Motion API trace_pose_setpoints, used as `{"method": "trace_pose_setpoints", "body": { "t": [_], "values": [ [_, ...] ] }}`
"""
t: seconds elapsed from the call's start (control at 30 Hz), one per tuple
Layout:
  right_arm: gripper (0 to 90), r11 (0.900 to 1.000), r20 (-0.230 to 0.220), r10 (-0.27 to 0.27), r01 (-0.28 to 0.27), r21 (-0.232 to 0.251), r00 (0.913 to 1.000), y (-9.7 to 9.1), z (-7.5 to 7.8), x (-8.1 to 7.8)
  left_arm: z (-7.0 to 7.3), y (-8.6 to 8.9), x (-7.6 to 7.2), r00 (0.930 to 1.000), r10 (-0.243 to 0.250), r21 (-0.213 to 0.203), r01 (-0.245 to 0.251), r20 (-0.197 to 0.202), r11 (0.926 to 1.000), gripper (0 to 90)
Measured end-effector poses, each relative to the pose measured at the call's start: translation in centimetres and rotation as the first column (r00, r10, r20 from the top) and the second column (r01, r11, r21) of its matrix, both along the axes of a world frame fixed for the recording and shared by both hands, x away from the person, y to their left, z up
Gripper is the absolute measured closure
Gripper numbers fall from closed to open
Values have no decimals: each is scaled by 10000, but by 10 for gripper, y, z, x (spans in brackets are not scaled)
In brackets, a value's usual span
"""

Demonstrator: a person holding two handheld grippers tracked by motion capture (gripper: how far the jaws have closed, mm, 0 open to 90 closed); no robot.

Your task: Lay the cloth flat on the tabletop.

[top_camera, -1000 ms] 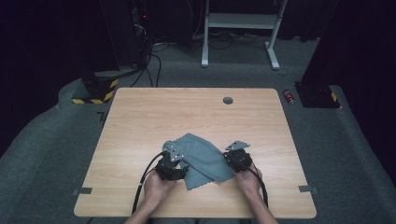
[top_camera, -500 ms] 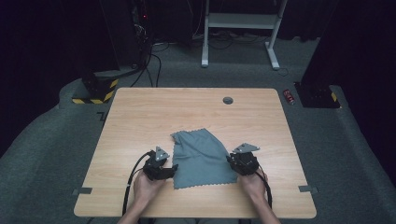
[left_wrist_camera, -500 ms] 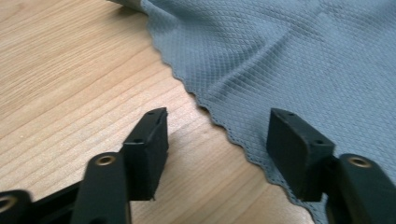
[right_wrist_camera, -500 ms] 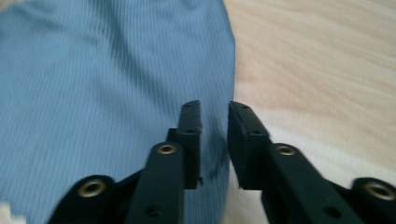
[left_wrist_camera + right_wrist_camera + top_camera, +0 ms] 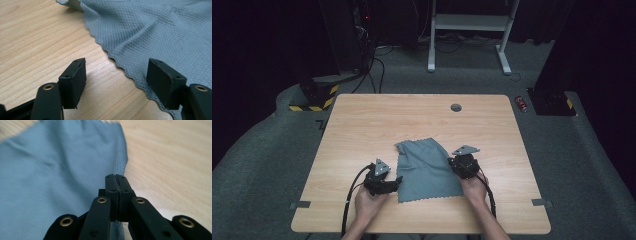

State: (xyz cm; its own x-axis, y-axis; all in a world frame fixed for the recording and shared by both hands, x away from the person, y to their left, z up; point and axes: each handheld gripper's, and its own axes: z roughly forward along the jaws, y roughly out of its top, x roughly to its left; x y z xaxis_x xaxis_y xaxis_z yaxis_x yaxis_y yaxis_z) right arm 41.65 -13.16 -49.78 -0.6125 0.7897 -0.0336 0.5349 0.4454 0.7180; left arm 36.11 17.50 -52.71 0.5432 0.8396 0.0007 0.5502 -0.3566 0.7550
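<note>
Grey cloth on wooden table, left gripper jaws spread, just opening, right gripper pinching cloth edge.

A red can lies on grey carpet beside the wooden table.

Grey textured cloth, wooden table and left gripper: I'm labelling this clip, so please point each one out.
Grey textured cloth point(image 5: 427, 170), high view, middle of the fabric.
Light wooden table point(image 5: 412, 117), high view, bare far part of its top.
Left gripper point(image 5: 116, 82), left gripper view, midway between its open jaws.
</note>
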Motion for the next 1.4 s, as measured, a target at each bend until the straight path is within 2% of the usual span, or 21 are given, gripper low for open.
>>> {"method": "trace_pose_setpoints", "body": {
  "t": [0.1, 0.2, 0.3, 0.4, 0.53, 0.6, 0.67, 0.77, 0.93, 1.03, 1.23, 1.3, 1.4],
  "values": [
    [891, 9985, 347, 533, -536, 60, 9980, 10, 9, -8, 0, 0, 0, 10000, -1, 2, 1, -1, 10000, 326],
    [889, 9930, 465, 1183, -1183, -17, 9919, 26, 13, -16, 0, 0, 0, 10000, 3, -3, -3, -2, 10000, 326],
    [888, 9834, 292, 1812, -1807, -167, 9830, 45, 9, -24, 0, 0, 0, 10000, 22, 2, -22, -8, 10000, 324],
    [884, 9701, 27, 2401, -2398, -368, 9707, 61, -1, -29, 0, 0, 0, 10000, 25, 8, -25, -9, 10000, 322],
    [816, 9575, -277, 2841, -2851, -443, 9584, 71, -8, -35, 0, 0, 0, 10000, 31, 8, -31, -12, 10000, 322],
    [804, 9611, -111, 2756, -2758, -174, 9612, 68, -1, -35, 0, 0, 0, 10000, 47, 6, -47, -18, 10000, 321],
    [800, 9709, 0, 2380, -2379, 272, 9713, 61, 9, -33, 0, 0, 0, 10000, 53, 6, -53, -18, 10000, 320],
    [795, 9818, 79, 1873, -1874, 302, 9823, 51, 19, -23, 0, 0, 0, 10000, 55, 13, -55, -19, 10000, 320],
    [712, 9929, -287, 1145, -1135, 355, 9930, 48, 12, -5, 0, 0, 0, 10000, 76, -5, -76, -31, 10000, 319],
    [672, 9949, -510, 960, -943, 357, 9941, 53, 3, 1, 0, 0, 0, 10000, 69, 13, -69, -18, 10000, 318],
    [644, 9916, -882, 1203, -1155, 580, 9888, 68, -6, 7, 0, 0, 0, 10000, 78, 16, -78, -20, 10000, 317],
    [667, 9906, -987, 1346, -1315, 371, 9860, 74, -9, 8, 0, 0, 0, 10000, 88, 14, -88, -22, 10000, 317],
    [760, 9885, -1102, 1510, -1514, 45, 9824, 79, -11, 10, 0, 0, -1, 9999, 109, 18, -109, -28, 9999, 315]
  ]
}}
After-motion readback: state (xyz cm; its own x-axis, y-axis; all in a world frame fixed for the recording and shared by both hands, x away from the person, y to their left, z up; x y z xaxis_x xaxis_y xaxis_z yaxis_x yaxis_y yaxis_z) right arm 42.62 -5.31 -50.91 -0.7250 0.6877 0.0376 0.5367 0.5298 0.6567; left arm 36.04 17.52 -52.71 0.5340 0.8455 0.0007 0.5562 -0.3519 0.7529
